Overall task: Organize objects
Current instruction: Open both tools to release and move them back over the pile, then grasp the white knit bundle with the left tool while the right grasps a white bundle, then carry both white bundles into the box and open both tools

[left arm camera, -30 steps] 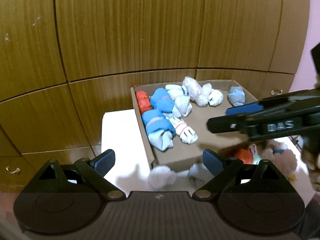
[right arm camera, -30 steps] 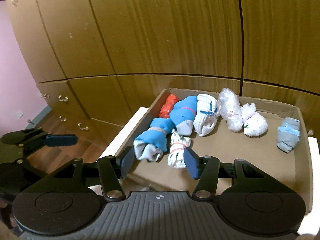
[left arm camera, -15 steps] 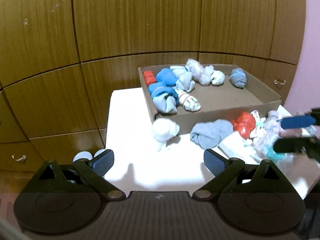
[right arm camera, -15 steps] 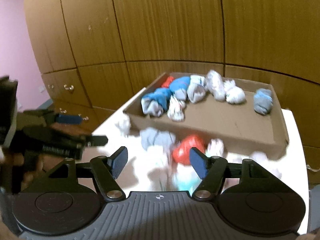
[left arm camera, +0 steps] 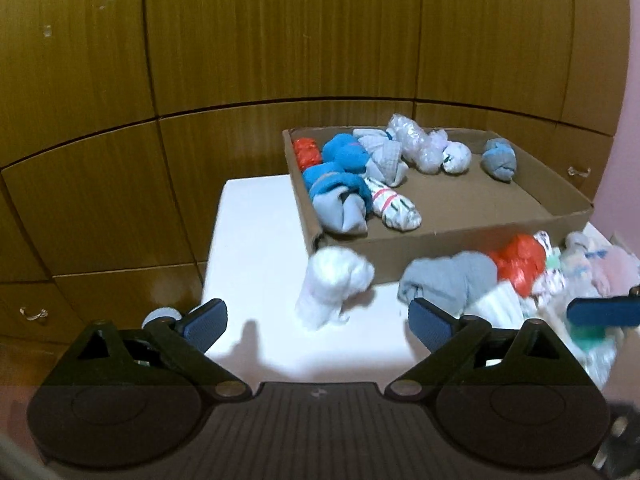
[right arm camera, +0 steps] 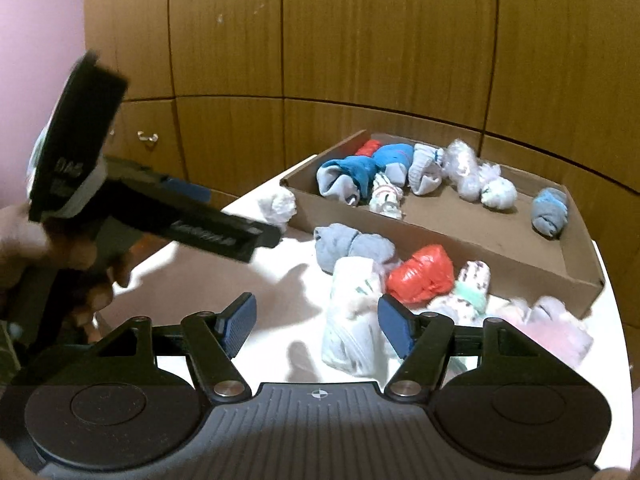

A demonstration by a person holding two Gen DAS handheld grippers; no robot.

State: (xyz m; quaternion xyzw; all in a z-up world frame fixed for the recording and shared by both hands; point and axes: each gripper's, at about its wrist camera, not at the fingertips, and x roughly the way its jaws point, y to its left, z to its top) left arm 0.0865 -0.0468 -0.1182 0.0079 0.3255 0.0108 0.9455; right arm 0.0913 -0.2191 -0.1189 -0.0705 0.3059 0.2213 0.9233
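A cardboard tray [left arm camera: 452, 236] [right arm camera: 500, 260] on the white table holds several rolled sock bundles, blue [left arm camera: 340, 196], white and grey. Loose bundles lie in front of it: a white one [left arm camera: 334, 284] [right arm camera: 278, 206], a grey one [left arm camera: 452, 278] [right arm camera: 352, 246], a red one [left arm camera: 520, 262] [right arm camera: 422, 274] and a pale one [right arm camera: 352, 320]. My left gripper [left arm camera: 316, 322] is open and empty, just short of the white bundle. My right gripper [right arm camera: 316, 322] is open and empty, with the pale bundle lying just beyond its fingers.
Wooden cabinet doors [left arm camera: 280, 40] with drawer handles [right arm camera: 146, 136] stand behind the white table [left arm camera: 256, 240]. More pale bundles [right arm camera: 556, 328] lie at the table's right end. The left gripper's body [right arm camera: 160, 208] reaches over the table's left edge.
Both grippers have pulled back from the tray and away from it. The loose bundles in front of the tray have come into view. Both stay open.
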